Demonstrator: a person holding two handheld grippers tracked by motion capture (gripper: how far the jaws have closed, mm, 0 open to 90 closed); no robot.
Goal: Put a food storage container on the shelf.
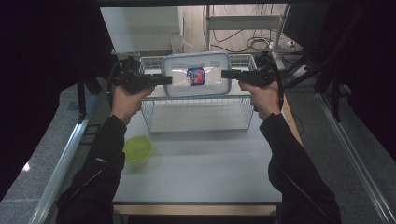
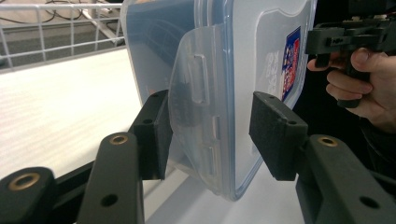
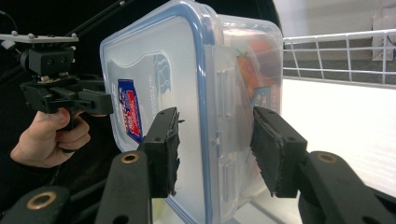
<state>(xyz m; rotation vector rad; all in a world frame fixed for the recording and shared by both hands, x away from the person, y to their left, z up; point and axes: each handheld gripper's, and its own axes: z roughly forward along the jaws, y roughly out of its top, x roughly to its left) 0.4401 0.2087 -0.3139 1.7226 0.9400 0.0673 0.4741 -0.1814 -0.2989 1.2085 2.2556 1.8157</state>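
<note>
Clamping container point(image 1: 196, 74) ends: left hand-held gripper point(image 1: 164, 80), right hand-held gripper point(image 1: 228, 74); contents blurred, basket point(image 1: 196, 125) partly hidden.

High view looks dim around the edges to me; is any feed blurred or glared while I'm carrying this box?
High view: sides dark, table evenly lit, box lid pale and washed out. Left gripper view: the box sharp, table white with glare. Right gripper view: the box clear, table overexposed at right.

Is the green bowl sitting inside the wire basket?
No, the green bowl sits on the bare table near the person's left sleeve, well outside the wire basket.
</note>
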